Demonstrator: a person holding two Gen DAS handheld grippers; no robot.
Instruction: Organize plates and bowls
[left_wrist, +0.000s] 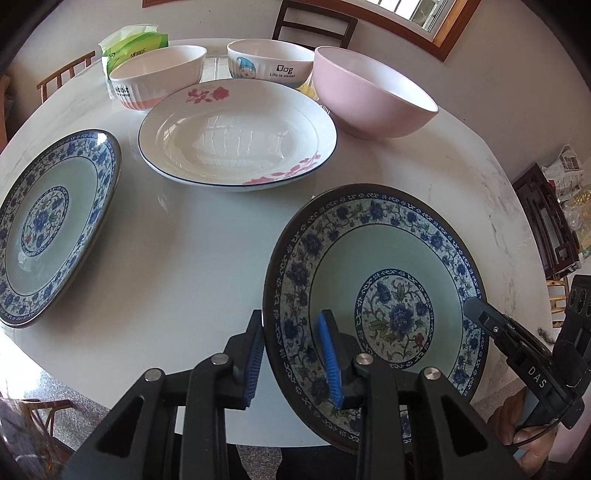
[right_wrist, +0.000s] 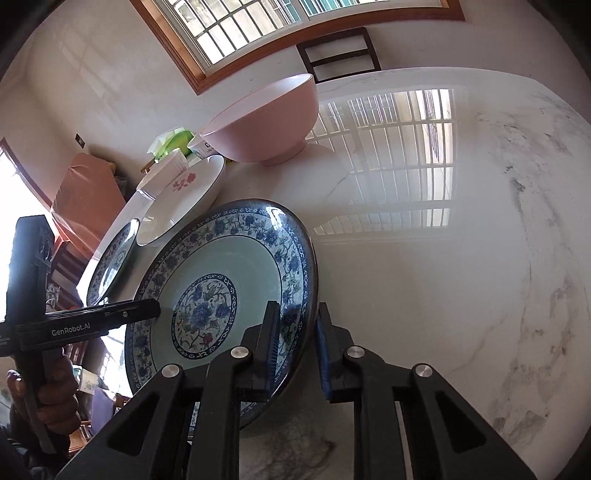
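A blue floral plate (left_wrist: 388, 266) (right_wrist: 236, 258) is at the near edge of the white table (left_wrist: 184, 258). My left gripper (left_wrist: 291, 321) is shut on its left rim, one pad outside the edge and one on the patterned band. My right gripper (right_wrist: 298, 308) is shut on the opposite rim. A matching blue plate (left_wrist: 48, 229) lies at the left. Behind are a white plate with pink roses (left_wrist: 236, 136), a pink bowl (left_wrist: 373, 96), a white bowl with a coral base (left_wrist: 155, 74) and a cartoon-printed bowl (left_wrist: 269, 62).
A green tissue pack (left_wrist: 136, 40) stands at the back left of the table. Dark wooden chairs (left_wrist: 314, 22) are beyond the far edge. A person's hand (right_wrist: 55, 387) holds the left gripper's handle. Bare marble (right_wrist: 443, 295) stretches to the right of the held plate.
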